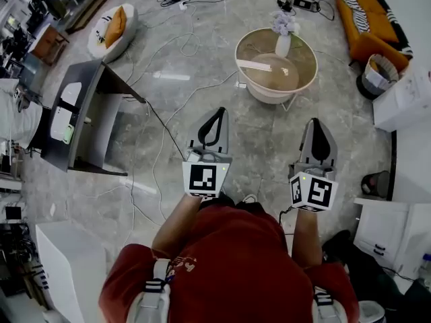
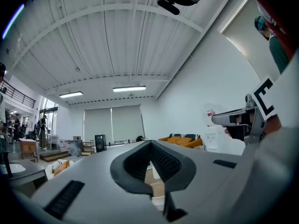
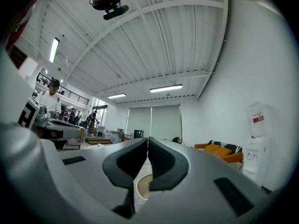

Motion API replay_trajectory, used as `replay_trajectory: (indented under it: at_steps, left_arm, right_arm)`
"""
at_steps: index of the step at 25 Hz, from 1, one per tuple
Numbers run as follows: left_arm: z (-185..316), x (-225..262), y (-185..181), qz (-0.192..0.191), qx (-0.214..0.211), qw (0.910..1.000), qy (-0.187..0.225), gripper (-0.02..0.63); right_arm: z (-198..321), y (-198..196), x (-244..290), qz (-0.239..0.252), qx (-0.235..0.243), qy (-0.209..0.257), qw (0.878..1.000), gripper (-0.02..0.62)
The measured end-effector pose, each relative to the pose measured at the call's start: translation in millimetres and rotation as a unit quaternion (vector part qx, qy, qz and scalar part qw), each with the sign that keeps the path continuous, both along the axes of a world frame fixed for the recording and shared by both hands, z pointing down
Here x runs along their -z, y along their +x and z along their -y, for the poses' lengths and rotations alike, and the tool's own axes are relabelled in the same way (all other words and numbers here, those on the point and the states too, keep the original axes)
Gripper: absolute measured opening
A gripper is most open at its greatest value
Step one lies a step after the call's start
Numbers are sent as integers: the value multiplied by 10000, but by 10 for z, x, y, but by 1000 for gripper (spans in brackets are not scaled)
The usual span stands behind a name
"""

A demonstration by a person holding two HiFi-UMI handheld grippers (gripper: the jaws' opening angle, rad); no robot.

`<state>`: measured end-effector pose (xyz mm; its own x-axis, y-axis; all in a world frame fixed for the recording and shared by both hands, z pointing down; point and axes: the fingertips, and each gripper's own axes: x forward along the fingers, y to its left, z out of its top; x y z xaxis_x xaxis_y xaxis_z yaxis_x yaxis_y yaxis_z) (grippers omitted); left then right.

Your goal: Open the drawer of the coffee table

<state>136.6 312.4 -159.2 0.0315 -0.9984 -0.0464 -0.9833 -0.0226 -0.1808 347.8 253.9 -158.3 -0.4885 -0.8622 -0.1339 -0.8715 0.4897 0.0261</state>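
While the left gripper (image 1: 219, 112) and right gripper (image 1: 317, 122) hover clenched over the marble floor (image 1: 350, 113), the round coffee table (image 1: 276, 94) stands ahead; its drawer is indiscernible, the orange sofa (image 1: 367, 19) cropped.

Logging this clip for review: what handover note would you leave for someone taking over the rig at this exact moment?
Left gripper: shut, empty, held level in front of the person.
Right gripper: shut, empty, held about level beside it.
The round coffee table stands ahead across bare floor, well apart from both grippers, with a vase on top.
The drawer cannot be made out in any view.
Done: nothing on the table has been touched.
Left: step up to the table, find the drawer front, open one gripper, take hold and pull the drawer out.
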Motion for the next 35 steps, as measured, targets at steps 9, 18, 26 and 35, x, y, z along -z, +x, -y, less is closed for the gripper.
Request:
replay_trajectory:
  at_steps: [9,18,26,35]
  left_arm:
    - [7,-268,352,-62,-12,9991,-420,14]
    - [286,-403,90,-195,-86,9987,-469,14]
    - [1105,-626,-879,-241,-414,9977,-477,14]
    - [2334,-788,-2145,-270,-1157,9905,-692,14]
  right_arm:
    - [-79,94,-300,-106,291,-83,9995,23]
    - [213,-156,-451,-197,198,-236,9993,23]
    - [804,-1069,-571,-659,63,-156,9977,23]
    - [1831,-2148,-714,-452,-1009,-745,9911,23]
